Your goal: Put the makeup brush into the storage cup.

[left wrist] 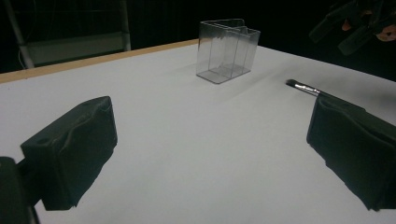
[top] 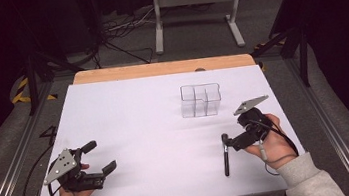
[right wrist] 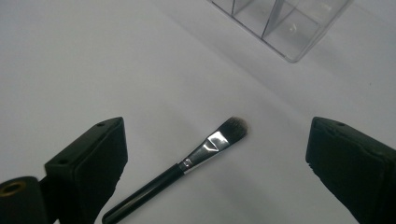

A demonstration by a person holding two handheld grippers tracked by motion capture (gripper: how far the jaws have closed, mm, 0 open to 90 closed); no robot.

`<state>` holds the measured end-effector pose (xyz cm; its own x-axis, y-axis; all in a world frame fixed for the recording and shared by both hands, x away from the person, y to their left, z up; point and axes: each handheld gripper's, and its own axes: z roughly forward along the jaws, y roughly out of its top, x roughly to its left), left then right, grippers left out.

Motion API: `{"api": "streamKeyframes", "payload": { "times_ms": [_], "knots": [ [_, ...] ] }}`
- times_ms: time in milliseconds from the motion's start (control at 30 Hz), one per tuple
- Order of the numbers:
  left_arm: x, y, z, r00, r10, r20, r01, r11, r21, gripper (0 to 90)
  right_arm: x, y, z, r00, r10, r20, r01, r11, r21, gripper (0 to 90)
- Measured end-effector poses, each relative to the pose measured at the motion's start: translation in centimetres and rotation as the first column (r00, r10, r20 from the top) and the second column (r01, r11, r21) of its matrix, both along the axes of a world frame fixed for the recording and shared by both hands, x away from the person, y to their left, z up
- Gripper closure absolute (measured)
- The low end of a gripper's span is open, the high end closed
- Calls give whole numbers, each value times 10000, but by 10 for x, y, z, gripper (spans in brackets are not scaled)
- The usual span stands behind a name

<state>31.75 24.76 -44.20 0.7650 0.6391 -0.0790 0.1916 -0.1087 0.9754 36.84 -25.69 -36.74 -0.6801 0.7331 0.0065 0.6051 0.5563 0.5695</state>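
A black-handled makeup brush [top: 225, 156] with a silver ferrule lies flat on the white table [top: 140, 122], at the front right. My right gripper [top: 231, 142] hovers open just over its bristle end. In the right gripper view the brush [right wrist: 187, 163] lies between the spread jaws of that gripper [right wrist: 222, 140], untouched. A clear plastic organizer [top: 201, 100] with several compartments stands upright behind it, empty. My left gripper [top: 100, 157] is open at the front left, holding nothing. The left gripper view looks between the open jaws [left wrist: 212, 154] toward the organizer [left wrist: 227, 49] and the brush [left wrist: 303, 87].
A wooden strip [top: 159, 68] borders the table's far edge. Beyond it, on the dark floor, are a white metal stand [top: 196, 4] and cables. The right hand's gripper [left wrist: 355, 23] appears at the top right of the left gripper view.
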Motion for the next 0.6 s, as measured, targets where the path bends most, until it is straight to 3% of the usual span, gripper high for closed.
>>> {"api": "streamKeyframes", "payload": {
  "times_ms": [267, 600],
  "knots": [
    [0, -1, 0, 9999, 83, -67, -81, 9998, 162, 31, 6, 7, -4, 9969, -417, -674, 367, 9966, -741, 67],
    [0, -1, 0, 9999, 97, -62, -96, 9998, 162, 31, 11, 16, -9, 9883, -738, -1335, 582, 9914, -1171, 72]
  ]
}}
